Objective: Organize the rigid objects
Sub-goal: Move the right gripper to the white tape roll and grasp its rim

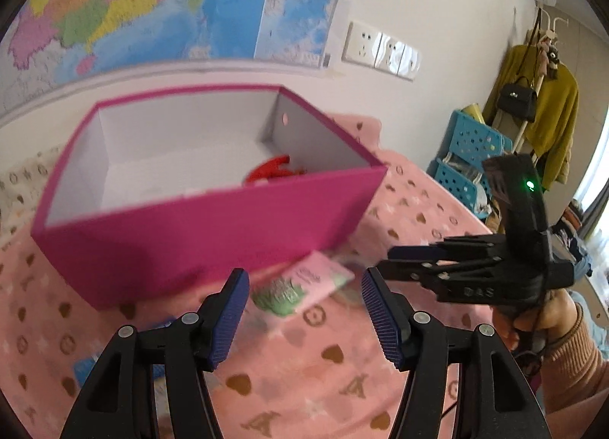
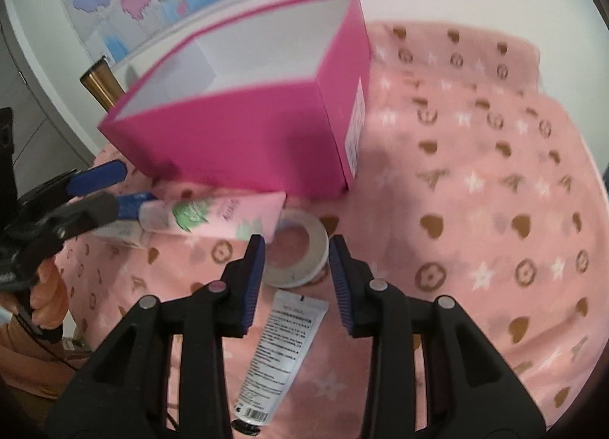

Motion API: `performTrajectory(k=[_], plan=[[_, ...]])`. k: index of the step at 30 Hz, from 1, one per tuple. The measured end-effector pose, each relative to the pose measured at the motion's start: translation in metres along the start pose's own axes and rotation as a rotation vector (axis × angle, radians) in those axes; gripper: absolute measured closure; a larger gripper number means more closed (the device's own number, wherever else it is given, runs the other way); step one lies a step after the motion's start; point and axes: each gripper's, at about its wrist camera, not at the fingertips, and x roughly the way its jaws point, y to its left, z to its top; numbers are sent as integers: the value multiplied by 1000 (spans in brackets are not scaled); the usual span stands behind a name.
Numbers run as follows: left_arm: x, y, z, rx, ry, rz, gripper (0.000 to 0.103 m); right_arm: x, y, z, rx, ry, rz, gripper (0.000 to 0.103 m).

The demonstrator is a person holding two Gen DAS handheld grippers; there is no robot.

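A pink tube (image 2: 213, 216) with a green leaf picture lies on the pink blanket (image 2: 475, 172), just in front of the big pink box (image 2: 243, 134). In the right wrist view the tube is at about 10 o'clock from the middle, and its cap end is close to the blue fingers of the left gripper (image 2: 110, 187). In the left wrist view the same tube shows between the left gripper (image 1: 304, 309) fingers, a little past them, and it looks blurry. The left fingers are spread wide and hold nothing.

The box is open on top and white inside. A red thing (image 1: 272, 170) sits in its far right corner.

A ring of white tape (image 2: 300, 256) lies flat next to the tube's flat end, partly between the right gripper (image 2: 297, 283) fingers. Those fingers are apart too, with nothing pinched. A white tube (image 2: 278, 355) with small print lies at 6 o'clock, cap pointing down.

On the wall behind is a colored map (image 1: 114, 1).
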Motion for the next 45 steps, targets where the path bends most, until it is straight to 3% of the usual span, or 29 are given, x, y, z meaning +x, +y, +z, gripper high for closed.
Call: performTrajectory(k=[14, 22, 27, 38, 45], plan=[[13, -6, -24, -35, 67, -28, 40, 25, -5, 2, -5, 45, -68, 66], [19, -8, -27, -46, 87, -47, 40, 29, 4, 3, -49, 51, -102, 80], [20, -11, -28, -39, 95, -57, 40, 28, 5, 4, -42, 53, -116, 84], [23, -18, -27, -19, 103, -89, 40, -2, -4, -3, 2, -19, -169, 86], [21, -34, -22, 17, 94, -130, 41, -22, 3, -1, -1, -82, -124, 86]])
